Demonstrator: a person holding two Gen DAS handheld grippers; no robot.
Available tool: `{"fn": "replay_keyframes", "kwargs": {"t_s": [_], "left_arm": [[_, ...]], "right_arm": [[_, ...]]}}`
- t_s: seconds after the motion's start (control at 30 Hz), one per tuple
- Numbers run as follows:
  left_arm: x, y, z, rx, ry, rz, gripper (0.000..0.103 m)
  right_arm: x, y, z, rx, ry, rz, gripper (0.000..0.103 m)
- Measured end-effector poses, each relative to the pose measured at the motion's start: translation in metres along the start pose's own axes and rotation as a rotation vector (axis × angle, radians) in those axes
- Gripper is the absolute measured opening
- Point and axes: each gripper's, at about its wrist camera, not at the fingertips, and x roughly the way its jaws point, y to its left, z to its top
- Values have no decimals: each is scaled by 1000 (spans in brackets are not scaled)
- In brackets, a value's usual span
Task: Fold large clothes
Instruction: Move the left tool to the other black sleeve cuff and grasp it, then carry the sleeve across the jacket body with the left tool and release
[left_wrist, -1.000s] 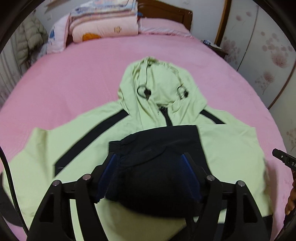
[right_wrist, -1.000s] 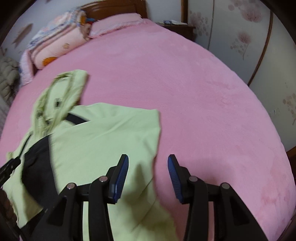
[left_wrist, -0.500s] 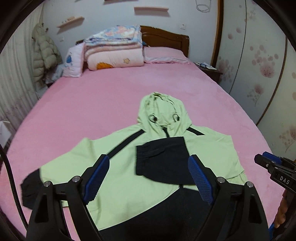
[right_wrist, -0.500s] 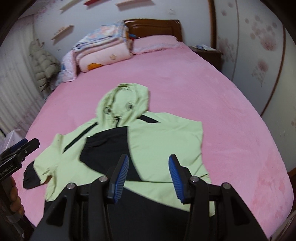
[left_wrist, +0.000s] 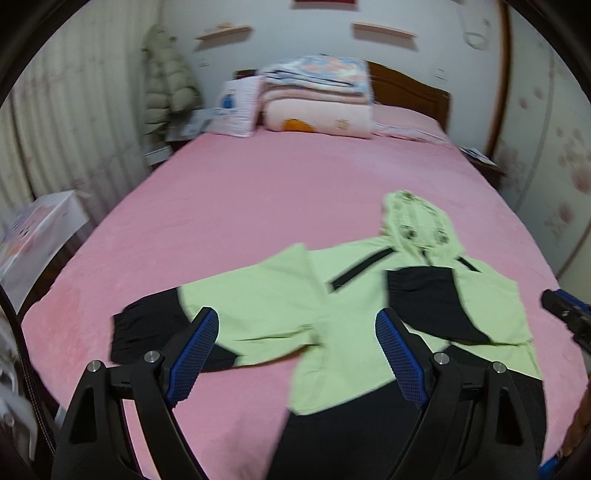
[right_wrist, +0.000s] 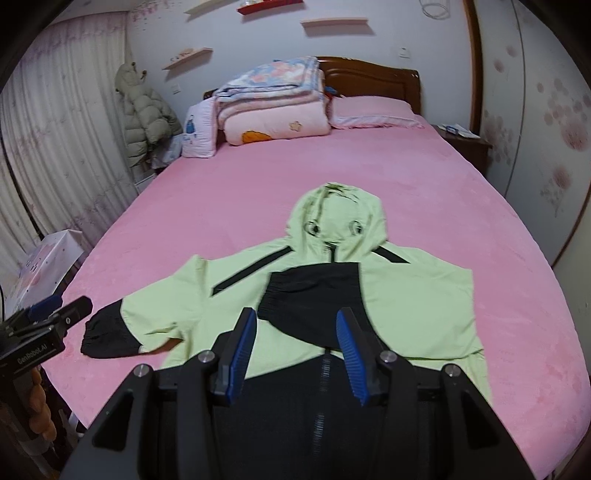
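A light green and black hooded jacket (right_wrist: 406, 295) lies front up on the pink bed (right_wrist: 369, 177), hood (right_wrist: 336, 218) pointing to the headboard. One sleeve is folded across the chest, its black cuff (right_wrist: 306, 295) near the zip. The other sleeve lies spread out to the left, ending in a black cuff (right_wrist: 107, 336). My right gripper (right_wrist: 295, 314) hovers open above the jacket's lower front with nothing between its pads. My left gripper (left_wrist: 295, 315) hangs wide open and empty over the spread sleeve (left_wrist: 266, 306); it also shows at the left edge (right_wrist: 74, 310).
Folded quilts (right_wrist: 273, 107) and a pink pillow (right_wrist: 369, 110) lie at the head of the bed. A puffy coat (right_wrist: 144, 114) hangs by the curtain. A white box (right_wrist: 48, 258) stands left of the bed, a nightstand (right_wrist: 465, 140) to the right.
Both grippers have drawn back and up from the jacket. The left one had the black cuff between its pads; it let go and widened, leaving the sleeve folded on the chest.
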Motion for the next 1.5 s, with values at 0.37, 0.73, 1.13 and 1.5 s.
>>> {"fn": "replay_keyframes", "kwargs": {"t_s": [0.37,0.73,1.13,1.5], "left_arm": [[76,165,-65,-318,93,71,86],[183,269,-145,-702,248,85,86],[220,285,-151,-906,63,75,25],[152,205,-59,-712,-164,-87,5]], "right_arm": [[64,97,-9,-40,-4,12,45],[155,174,-40,-157,142,24,45],[196,188,-58,-209,222,39,45],[179,133,-53,-123,186,23,45]]}}
